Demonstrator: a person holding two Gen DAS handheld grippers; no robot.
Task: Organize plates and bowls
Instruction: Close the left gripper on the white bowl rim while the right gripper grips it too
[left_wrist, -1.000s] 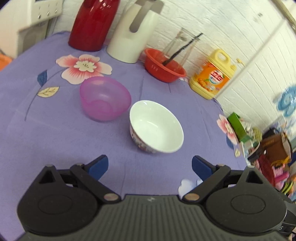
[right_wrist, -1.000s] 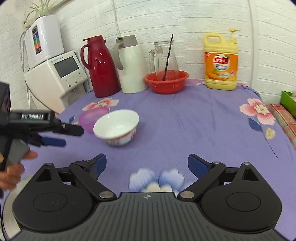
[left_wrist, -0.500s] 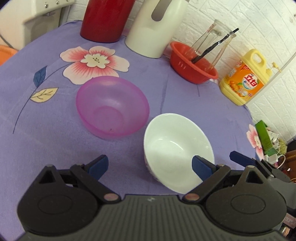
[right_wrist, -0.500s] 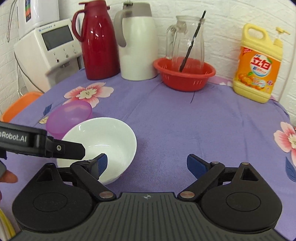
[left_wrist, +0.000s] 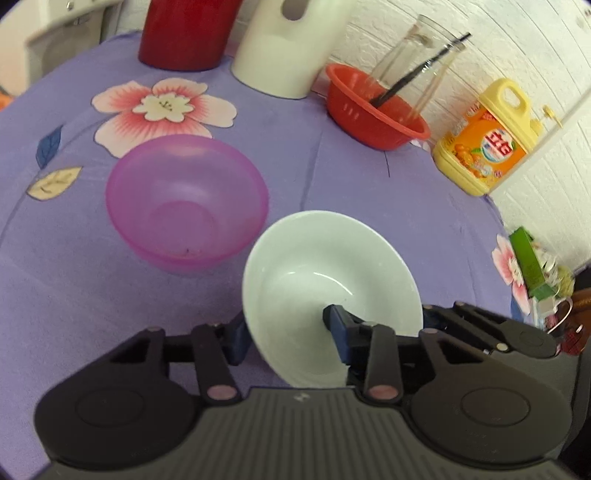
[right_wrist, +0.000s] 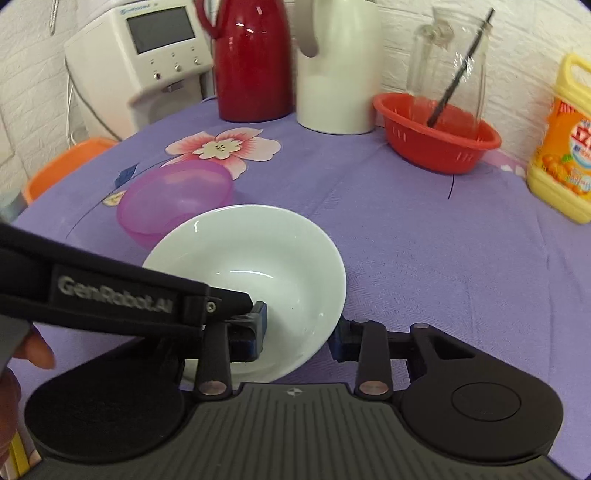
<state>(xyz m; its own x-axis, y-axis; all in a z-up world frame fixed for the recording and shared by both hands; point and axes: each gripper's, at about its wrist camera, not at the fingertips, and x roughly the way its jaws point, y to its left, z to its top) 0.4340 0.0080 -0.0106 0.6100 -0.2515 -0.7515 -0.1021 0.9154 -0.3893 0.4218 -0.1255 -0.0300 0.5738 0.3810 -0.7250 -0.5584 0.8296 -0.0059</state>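
The white bowl (left_wrist: 325, 280) sits on the bench (left_wrist: 406, 206), which has a purple flower cloth on it. The left gripper (left_wrist: 284, 325) has its jaws clamped on the bowl's near wall, one finger outside at 9 o'clock and one finger inside. The bowl looks tipped a little.

The right gripper (right_wrist: 299, 328) also has its jaws clamped on the white bowl (right_wrist: 258, 251), on its right wall, with one blue finger inside and one outside at 3 o'clock. In the right view, the left gripper's arm crosses in from 9 o'clock and its tip is inside the bowl.

The pink bowl (left_wrist: 186, 197) stands just beside the white bowl, at 10 o'clock from it. I cannot tell if they touch.

At 12 o'clock, far back, are a red jug (right_wrist: 253, 59), a white jug (right_wrist: 338, 66) and a red basket (right_wrist: 436, 136). A yellow bottle (left_wrist: 484, 140) is at 2 o'clock
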